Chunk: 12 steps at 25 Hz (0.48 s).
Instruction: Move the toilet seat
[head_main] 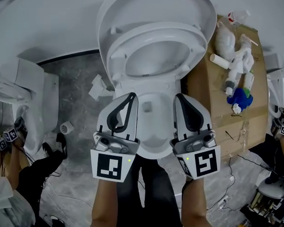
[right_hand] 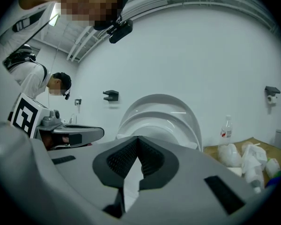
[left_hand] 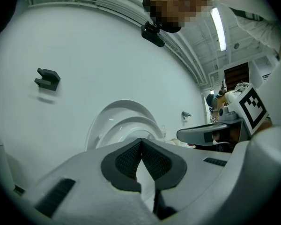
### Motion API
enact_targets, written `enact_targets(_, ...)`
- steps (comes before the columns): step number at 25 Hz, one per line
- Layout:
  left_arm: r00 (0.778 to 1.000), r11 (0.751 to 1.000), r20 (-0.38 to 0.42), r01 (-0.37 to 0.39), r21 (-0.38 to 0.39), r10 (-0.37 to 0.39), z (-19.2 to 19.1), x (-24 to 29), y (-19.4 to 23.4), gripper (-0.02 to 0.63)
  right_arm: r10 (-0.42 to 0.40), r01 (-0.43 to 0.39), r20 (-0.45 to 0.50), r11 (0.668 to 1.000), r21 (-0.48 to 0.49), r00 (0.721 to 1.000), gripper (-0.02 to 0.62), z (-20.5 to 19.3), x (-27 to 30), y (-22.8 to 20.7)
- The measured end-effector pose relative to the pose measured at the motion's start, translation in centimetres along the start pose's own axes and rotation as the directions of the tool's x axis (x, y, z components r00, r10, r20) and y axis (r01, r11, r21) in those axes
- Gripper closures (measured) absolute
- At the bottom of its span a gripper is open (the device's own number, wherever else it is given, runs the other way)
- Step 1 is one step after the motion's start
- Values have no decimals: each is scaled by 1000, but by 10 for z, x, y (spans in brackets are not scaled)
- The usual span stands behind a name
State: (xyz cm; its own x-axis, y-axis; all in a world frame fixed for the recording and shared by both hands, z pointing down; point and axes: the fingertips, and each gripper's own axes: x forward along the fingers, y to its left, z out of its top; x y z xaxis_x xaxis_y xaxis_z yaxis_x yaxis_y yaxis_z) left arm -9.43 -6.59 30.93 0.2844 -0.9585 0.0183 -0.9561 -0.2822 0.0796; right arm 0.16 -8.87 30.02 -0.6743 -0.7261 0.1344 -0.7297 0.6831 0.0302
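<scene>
A white toilet fills the middle of the head view. Its lid (head_main: 156,1) stands up against the wall and the seat ring (head_main: 154,32) is raised, leaning near the lid. The bowl (head_main: 154,143) lies open below. My left gripper (head_main: 131,96) and right gripper (head_main: 178,97) hover side by side over the bowl's front, both shut with nothing between the pads, short of the seat. In the left gripper view the raised seat (left_hand: 126,125) shows beyond the shut left gripper (left_hand: 140,140). In the right gripper view the seat (right_hand: 159,118) rises past the shut right gripper (right_hand: 137,138).
A cardboard box (head_main: 203,93) with white plastic fittings and a blue object (head_main: 240,98) stands right of the toilet. A second toilet (head_main: 23,84) and a person's legs (head_main: 42,169) are at the left. A tape roll (head_main: 66,127) and cables lie on the floor.
</scene>
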Motion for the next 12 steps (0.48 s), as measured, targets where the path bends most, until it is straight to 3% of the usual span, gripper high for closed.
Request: enact_targets(12, 997, 997, -3, -72, 22, 72, -9, -45, 15, 597, 69, -69, -15, 998, -9, 998, 583, -19, -4, 46)
